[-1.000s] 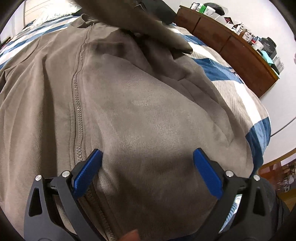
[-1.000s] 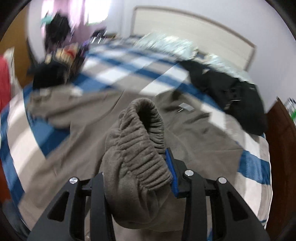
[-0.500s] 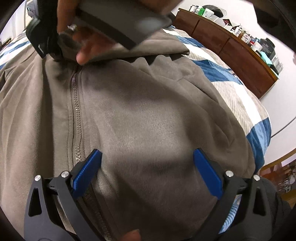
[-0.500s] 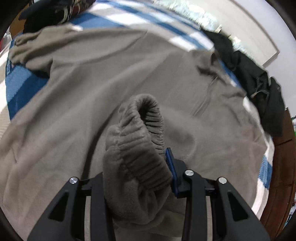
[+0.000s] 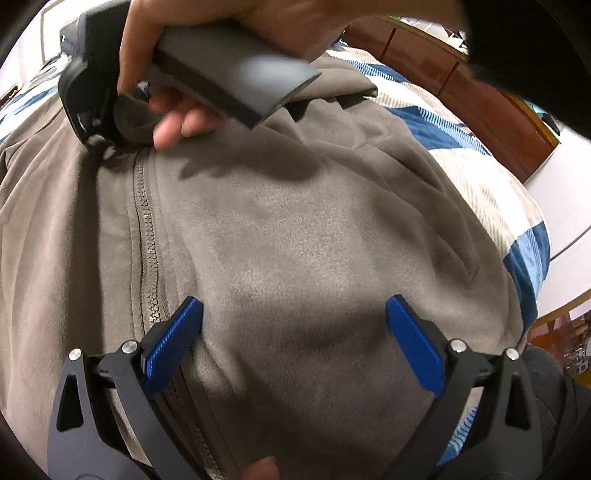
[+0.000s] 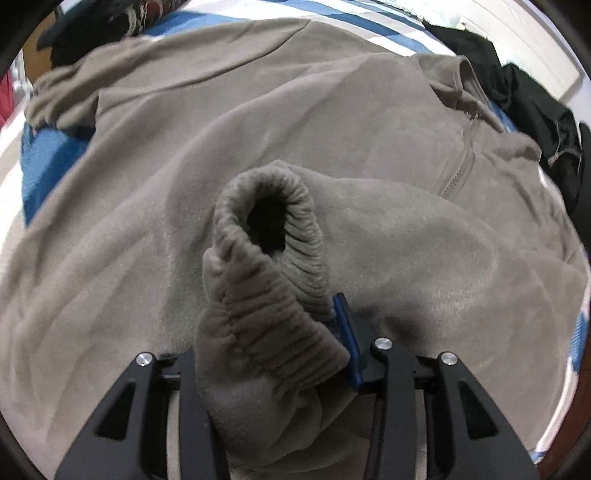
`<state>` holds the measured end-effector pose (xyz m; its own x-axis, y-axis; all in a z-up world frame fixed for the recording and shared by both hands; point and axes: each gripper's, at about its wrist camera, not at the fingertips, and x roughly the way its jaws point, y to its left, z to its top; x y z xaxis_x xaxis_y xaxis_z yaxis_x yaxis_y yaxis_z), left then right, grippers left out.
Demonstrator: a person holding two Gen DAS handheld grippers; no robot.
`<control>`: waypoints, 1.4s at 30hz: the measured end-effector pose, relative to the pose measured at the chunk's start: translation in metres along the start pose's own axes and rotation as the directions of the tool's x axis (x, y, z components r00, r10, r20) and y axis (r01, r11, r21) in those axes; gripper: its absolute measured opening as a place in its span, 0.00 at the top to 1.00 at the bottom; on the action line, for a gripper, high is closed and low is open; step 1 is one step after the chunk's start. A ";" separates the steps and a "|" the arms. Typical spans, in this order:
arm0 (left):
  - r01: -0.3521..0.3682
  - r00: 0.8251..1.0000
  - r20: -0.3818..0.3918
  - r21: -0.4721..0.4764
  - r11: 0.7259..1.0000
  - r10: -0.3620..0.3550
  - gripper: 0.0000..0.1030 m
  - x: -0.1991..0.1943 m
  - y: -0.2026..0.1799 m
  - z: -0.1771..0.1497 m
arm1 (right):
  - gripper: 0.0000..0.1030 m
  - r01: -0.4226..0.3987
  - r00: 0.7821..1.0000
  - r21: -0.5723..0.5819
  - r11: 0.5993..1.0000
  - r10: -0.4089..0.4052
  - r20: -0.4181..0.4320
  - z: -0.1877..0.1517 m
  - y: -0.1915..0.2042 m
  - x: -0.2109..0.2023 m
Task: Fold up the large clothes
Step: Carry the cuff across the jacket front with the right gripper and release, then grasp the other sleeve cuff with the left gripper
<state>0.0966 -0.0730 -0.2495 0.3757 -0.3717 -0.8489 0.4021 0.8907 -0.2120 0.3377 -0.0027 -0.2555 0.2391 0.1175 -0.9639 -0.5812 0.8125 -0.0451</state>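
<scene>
A large taupe fleece zip jacket [image 5: 295, 229] lies spread on a bed, its zipper [image 5: 147, 236] running up the left of the left wrist view. My left gripper [image 5: 293, 339] is open and empty, low over the jacket's lower front. My right gripper [image 6: 273, 332] is shut on the jacket's ribbed sleeve cuff [image 6: 269, 258] and holds it over the jacket's body [image 6: 147, 166]. In the left wrist view the right gripper's body [image 5: 92, 99] and the hand on it sit at the top, near the upper end of the zipper.
The bed has a blue, white and beige striped cover [image 5: 480, 177]. A brown wooden dresser [image 5: 461, 85] stands along the wall on the right. Dark clothes [image 6: 517, 85] lie near the jacket's collar, and more dark items [image 6: 92, 26] lie at the bed's far left.
My right gripper carried the sleeve cuff across and down over the jacket's body, toward the zipper top. The sleeve now lies folded over the chest. My left gripper stayed still and open.
</scene>
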 end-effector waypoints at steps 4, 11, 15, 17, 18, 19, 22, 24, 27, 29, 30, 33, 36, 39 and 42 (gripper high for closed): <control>0.062 0.998 -0.017 0.010 0.998 -0.062 0.06 -0.021 0.009 0.008 | 0.20 -0.131 0.990 0.018 0.991 0.130 0.051 -0.002 -0.010 -0.043; -0.071 0.994 0.084 0.058 0.996 0.066 0.06 -0.073 0.073 -0.002 | 0.05 -0.269 0.924 0.158 0.950 0.208 0.320 -0.023 -0.049 -0.133; -0.064 0.998 0.007 -0.050 0.997 0.064 0.06 -0.071 0.129 -0.015 | 0.05 -0.193 0.945 0.302 0.933 0.094 0.314 -0.036 -0.068 -0.112; -0.038 0.999 -0.006 -0.109 0.993 0.038 0.06 -0.071 0.147 -0.021 | 0.05 -0.142 0.960 0.388 0.911 0.031 0.278 -0.046 -0.073 -0.091; -0.029 1.000 -0.009 -0.125 0.992 0.028 0.06 -0.071 0.153 -0.022 | 0.05 -0.126 0.964 0.413 0.902 0.012 0.267 -0.050 -0.074 -0.084; -0.022 1.000 -0.012 -0.130 0.991 0.020 0.06 -0.068 0.158 -0.025 | 0.05 -0.097 0.968 0.438 0.894 -0.017 0.250 -0.052 -0.076 -0.074; -0.015 1.000 -0.020 -0.103 0.995 0.013 0.06 -0.060 0.162 -0.033 | 0.05 -0.033 0.978 0.504 0.863 -0.075 0.193 -0.056 -0.081 -0.045; 0.001 1.000 0.000 -0.108 0.994 -0.001 0.06 -0.062 0.164 -0.037 | 0.05 -0.003 0.984 0.531 0.847 -0.093 0.153 -0.059 -0.083 -0.026; 0.032 0.999 0.017 -0.129 0.991 -0.030 0.06 -0.062 0.170 -0.040 | 0.04 0.074 0.988 0.526 0.847 -0.136 0.080 -0.062 -0.081 0.003; 0.029 1.000 0.011 -0.126 0.992 -0.028 0.06 -0.060 0.172 -0.041 | 0.04 0.135 0.978 0.508 0.851 -0.197 0.071 -0.059 -0.073 0.009; 0.025 1.000 0.006 -0.123 0.992 -0.025 0.06 -0.060 0.171 -0.040 | 0.04 0.163 0.973 0.506 0.847 -0.222 0.057 -0.056 -0.070 0.010; 0.012 1.000 0.009 -0.135 0.991 -0.011 0.06 -0.068 0.174 -0.036 | 0.04 0.208 0.968 0.496 0.843 -0.250 0.019 -0.049 -0.068 0.011; -0.006 0.999 0.047 -0.183 0.983 0.015 0.06 -0.090 0.186 -0.026 | 0.04 0.202 0.971 0.484 0.852 -0.237 0.012 -0.045 -0.070 0.006; -0.035 0.996 0.074 -0.223 0.974 0.052 0.06 -0.113 0.214 -0.018 | 0.04 0.160 0.978 0.464 0.871 -0.204 0.046 -0.046 -0.068 -0.011; -0.109 0.989 0.069 -0.253 0.961 0.131 0.06 -0.131 0.247 -0.013 | 0.04 0.137 0.967 0.408 0.903 -0.212 0.145 -0.051 -0.036 -0.044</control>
<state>0.1364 0.1991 -0.1970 0.4819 -0.2692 -0.8339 0.1345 0.9631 -0.2332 0.3090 -0.0663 -0.2251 0.4668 0.0241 -0.8840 -0.1744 0.9825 -0.0653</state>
